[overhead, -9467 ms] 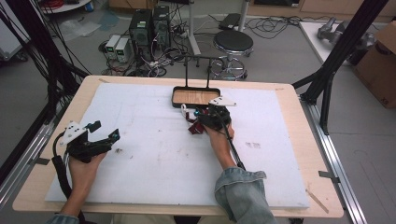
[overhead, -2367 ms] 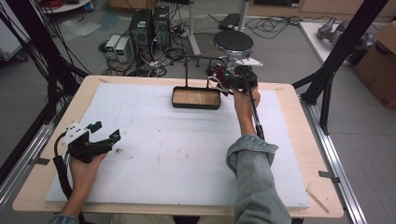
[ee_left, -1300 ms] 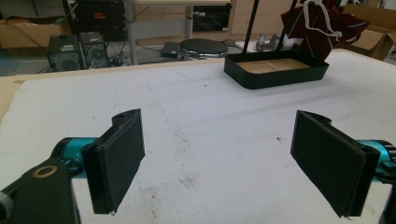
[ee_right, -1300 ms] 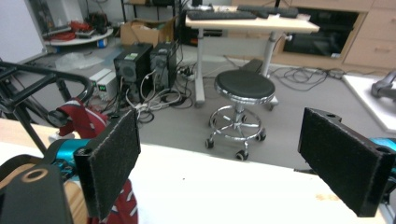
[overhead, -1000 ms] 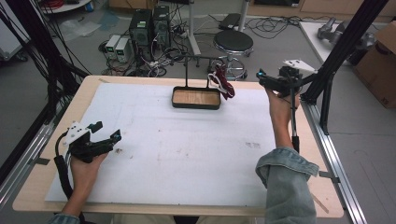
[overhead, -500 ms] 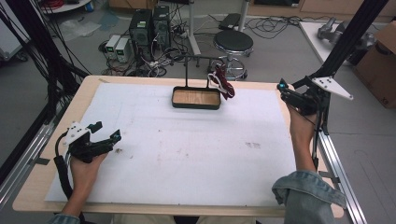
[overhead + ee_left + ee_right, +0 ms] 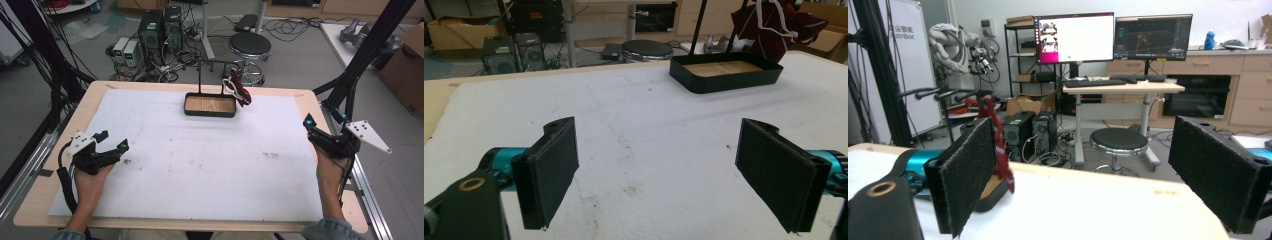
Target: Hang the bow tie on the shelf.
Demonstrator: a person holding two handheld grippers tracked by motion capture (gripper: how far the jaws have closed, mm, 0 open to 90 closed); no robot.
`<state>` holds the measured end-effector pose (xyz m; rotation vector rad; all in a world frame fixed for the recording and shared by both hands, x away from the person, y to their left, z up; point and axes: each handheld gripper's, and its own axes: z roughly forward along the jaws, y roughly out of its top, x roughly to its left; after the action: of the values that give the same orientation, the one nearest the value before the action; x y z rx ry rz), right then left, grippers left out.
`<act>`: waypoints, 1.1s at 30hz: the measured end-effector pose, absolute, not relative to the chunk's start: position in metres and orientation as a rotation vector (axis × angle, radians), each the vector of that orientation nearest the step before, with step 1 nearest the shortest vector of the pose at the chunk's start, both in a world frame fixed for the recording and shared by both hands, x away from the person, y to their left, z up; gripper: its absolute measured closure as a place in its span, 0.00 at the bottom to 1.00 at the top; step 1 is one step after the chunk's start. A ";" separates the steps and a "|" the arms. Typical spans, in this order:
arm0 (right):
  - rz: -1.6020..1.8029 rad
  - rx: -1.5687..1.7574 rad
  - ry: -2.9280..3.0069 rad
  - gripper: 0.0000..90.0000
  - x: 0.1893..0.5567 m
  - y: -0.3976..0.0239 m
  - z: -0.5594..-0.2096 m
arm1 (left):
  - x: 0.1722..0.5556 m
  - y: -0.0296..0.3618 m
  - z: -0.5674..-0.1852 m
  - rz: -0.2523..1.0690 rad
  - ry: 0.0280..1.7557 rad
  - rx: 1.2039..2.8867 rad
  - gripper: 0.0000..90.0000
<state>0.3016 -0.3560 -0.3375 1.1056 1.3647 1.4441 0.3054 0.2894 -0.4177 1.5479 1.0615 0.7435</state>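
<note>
Far ahead of the right hand-held gripper (image 7: 320,137), jaws apart and empty, the red pouch (image 7: 238,88) hung from the rack (image 7: 215,63) above the tray (image 7: 210,106); left hand-held gripper (image 7: 107,150) sat wide apart, idle on the worktop (image 7: 210,160).

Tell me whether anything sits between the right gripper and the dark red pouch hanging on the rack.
Nothing visible does. The right gripper is open at the table's right edge, and only bare white mat lies between it and the dark red pouch hanging beside the black tray.
</note>
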 end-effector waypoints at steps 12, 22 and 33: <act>1.481 1.115 1.343 0.12 0.269 -0.348 -0.385 | 0.303 0.291 -0.418 0.755 1.064 1.550 0.20; 1.457 1.067 1.452 0.12 0.255 -0.326 -0.417 | 0.302 0.292 -0.418 0.758 1.070 1.546 0.20; 1.420 1.081 1.554 0.12 0.257 -0.312 -0.439 | 0.303 0.292 -0.419 0.755 1.072 1.552 0.20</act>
<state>0.2573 -0.3120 -0.4389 1.0806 1.5539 1.4198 0.3028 0.2920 -0.4192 1.5517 1.0723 0.7549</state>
